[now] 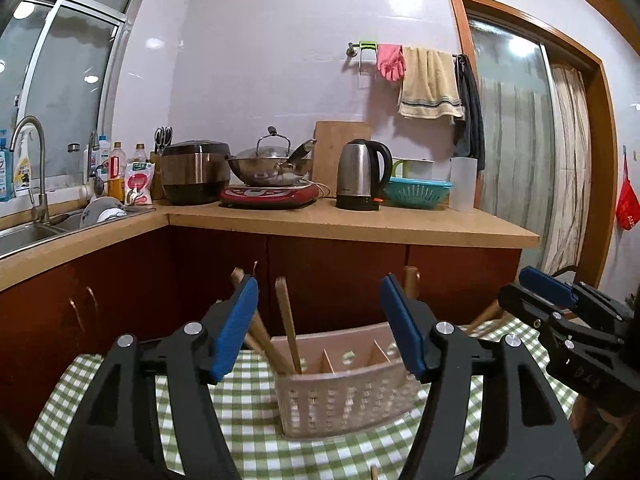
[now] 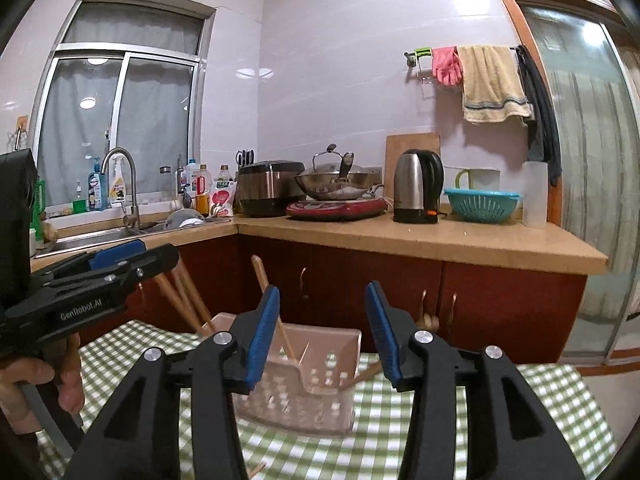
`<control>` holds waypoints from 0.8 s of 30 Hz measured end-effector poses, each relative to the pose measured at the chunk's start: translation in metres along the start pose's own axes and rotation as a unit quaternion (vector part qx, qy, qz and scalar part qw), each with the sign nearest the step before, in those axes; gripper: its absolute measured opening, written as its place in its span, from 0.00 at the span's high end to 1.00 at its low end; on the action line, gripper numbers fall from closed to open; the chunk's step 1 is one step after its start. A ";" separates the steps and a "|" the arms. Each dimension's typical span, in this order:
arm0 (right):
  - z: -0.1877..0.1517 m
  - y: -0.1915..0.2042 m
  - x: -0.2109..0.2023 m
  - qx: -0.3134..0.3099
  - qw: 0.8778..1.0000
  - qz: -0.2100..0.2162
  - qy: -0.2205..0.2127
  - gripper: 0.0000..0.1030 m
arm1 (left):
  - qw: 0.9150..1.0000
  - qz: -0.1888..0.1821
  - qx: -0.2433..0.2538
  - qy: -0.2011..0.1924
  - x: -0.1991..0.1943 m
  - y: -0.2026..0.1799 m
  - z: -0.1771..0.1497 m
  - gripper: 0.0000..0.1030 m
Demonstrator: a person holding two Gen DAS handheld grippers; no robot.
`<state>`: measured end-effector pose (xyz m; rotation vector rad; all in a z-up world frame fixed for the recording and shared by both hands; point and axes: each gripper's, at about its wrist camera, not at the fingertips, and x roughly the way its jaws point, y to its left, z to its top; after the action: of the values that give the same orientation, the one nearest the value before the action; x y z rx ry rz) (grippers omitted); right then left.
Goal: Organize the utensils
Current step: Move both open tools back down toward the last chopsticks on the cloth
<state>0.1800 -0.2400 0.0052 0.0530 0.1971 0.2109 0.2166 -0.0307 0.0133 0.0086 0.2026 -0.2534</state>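
A pale pink perforated utensil caddy [image 1: 344, 396] with several compartments stands on the green checked tablecloth [image 1: 248, 432]. Several wooden utensil handles [image 1: 286, 320] lean in its left compartment. My left gripper [image 1: 320, 328] is open and empty just above and in front of the caddy. In the right wrist view the caddy [image 2: 296, 392] sits under my right gripper [image 2: 322, 332], which is open and empty. Wooden handles [image 2: 188, 300] stick up at the caddy's left end, and another wooden utensil [image 2: 362, 374] lies beside its right side. The other gripper [image 2: 120, 264] hovers at left.
Behind the table runs a kitchen counter [image 1: 352, 224] with red cabinets, a rice cooker [image 1: 194, 176], wok [image 1: 272, 164], kettle [image 1: 360, 176] and teal colander [image 1: 416, 192]. A sink [image 1: 28, 232] is at left. A small wooden stick [image 2: 256, 470] lies on the cloth near me.
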 end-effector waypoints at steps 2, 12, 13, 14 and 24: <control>-0.008 0.003 -0.012 0.006 1.000 -0.002 0.006 0.56 | 1.000 0.001 -0.003 0.002 -0.016 0.000 -0.007 0.39; -0.071 0.026 -0.067 0.018 0.999 -0.005 0.047 0.56 | 0.999 0.041 -0.009 0.024 -0.084 0.003 -0.061 0.39; -0.076 0.029 -0.071 0.016 0.999 -0.007 0.051 0.56 | 0.998 0.047 -0.011 0.030 -0.092 0.004 -0.069 0.39; -0.083 0.032 -0.076 0.015 0.998 -0.007 0.057 0.56 | 0.998 0.053 -0.012 0.034 -0.097 0.006 -0.075 0.39; -0.137 0.054 -0.108 0.016 0.994 0.003 0.112 0.56 | 0.993 0.081 -0.038 0.080 -0.139 0.015 -0.123 0.39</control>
<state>0.0387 -0.2063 -0.1045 0.0612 0.4232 0.2196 0.0645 0.0220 -0.0795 -0.0300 0.3696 -0.0822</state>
